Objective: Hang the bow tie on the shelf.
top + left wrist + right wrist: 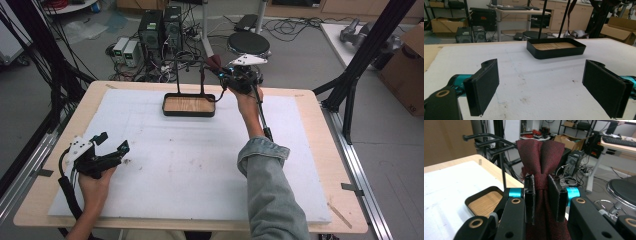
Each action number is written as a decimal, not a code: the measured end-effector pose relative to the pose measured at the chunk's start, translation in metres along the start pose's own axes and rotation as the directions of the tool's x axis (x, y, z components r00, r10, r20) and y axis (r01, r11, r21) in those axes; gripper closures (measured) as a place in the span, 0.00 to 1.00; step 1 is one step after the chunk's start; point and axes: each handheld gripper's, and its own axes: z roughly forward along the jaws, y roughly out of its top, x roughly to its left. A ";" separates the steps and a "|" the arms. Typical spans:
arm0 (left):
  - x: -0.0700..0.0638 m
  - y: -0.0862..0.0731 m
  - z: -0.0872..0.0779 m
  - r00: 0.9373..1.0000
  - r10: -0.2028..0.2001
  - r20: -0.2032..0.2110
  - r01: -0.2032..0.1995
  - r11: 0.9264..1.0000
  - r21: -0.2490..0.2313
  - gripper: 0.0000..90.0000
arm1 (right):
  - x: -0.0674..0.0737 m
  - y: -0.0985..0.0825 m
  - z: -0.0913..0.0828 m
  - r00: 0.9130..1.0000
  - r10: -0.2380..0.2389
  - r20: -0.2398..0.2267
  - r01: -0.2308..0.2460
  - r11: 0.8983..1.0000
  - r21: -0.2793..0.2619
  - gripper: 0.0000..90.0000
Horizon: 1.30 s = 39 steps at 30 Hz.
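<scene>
Two claws are seen: the left claw (111, 143) is held spread above the white foam-covered surface (190, 160), nothing between its pads. One black metal tray with a wooden floor and two upright rods (189, 105) is set at the far middle. One dark red woven fabric piece (541, 157) is pinched by the right claw (545, 195), just right of the tray's rods.

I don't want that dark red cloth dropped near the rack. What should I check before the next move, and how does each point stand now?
1. Right tongs clamped on the cloth: ok.
2. Cloth bunched evenly between the pads: ok.
3. Rack bars free of other things: ok.
4. Cloth already over a bar: not ok, it is beside them.
5. Tray flat on the mat: ok.
6. Left tongs open, off to the side: ok.
</scene>
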 end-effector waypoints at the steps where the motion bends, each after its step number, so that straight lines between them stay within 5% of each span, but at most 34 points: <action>1: 0.000 0.000 0.000 1.000 0.000 0.001 0.000 1.000 0.000 0.16 | -0.002 -0.001 0.001 1.000 0.008 0.003 -0.008 1.000 0.001 0.85; 11: 0.000 0.000 0.000 1.000 0.000 0.002 0.000 1.000 0.002 0.16 | -0.009 -0.011 0.007 0.998 0.060 0.013 -0.060 0.998 0.014 0.84; 39: 0.000 -0.001 0.000 1.000 0.002 0.004 -0.002 1.000 0.006 0.16 | -0.012 -0.013 0.003 0.998 0.055 0.031 -0.056 0.998 0.032 0.74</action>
